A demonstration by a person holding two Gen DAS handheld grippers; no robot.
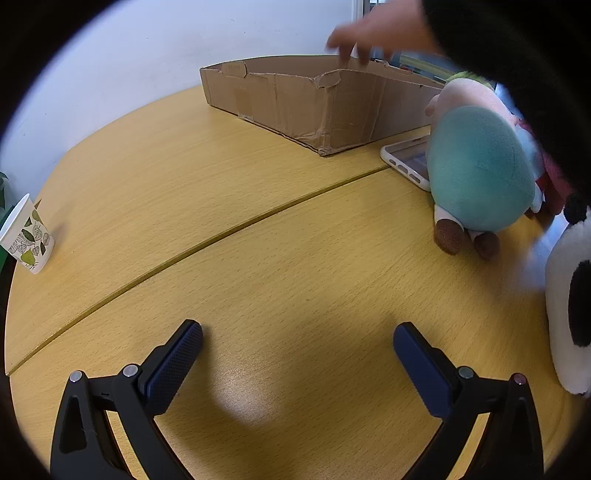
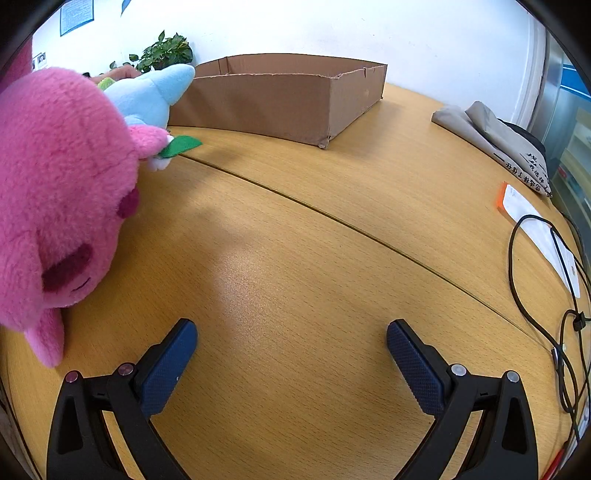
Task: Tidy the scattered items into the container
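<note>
A shallow cardboard box point(image 1: 295, 103) stands at the far side of the wooden table; it also shows in the right wrist view point(image 2: 280, 96). A teal plush toy point(image 1: 480, 166) lies to its right, partly over a white phone case point(image 1: 406, 162). A black-and-white panda plush point(image 1: 569, 302) is at the right edge. A big pink plush point(image 2: 55, 192) and a light blue plush point(image 2: 151, 96) lie at the left in the right wrist view. My left gripper point(image 1: 297, 338) is open and empty over bare table. My right gripper point(image 2: 291, 338) is open and empty too.
A leaf-printed paper cup point(image 1: 26, 236) stands at the table's left edge. A bare hand point(image 1: 373, 33) reaches over the box. A folded grey bag point(image 2: 495, 140), a white and orange packet point(image 2: 532, 218) and black cables point(image 2: 554, 280) lie at the right. A potted plant point(image 2: 166, 51) is behind.
</note>
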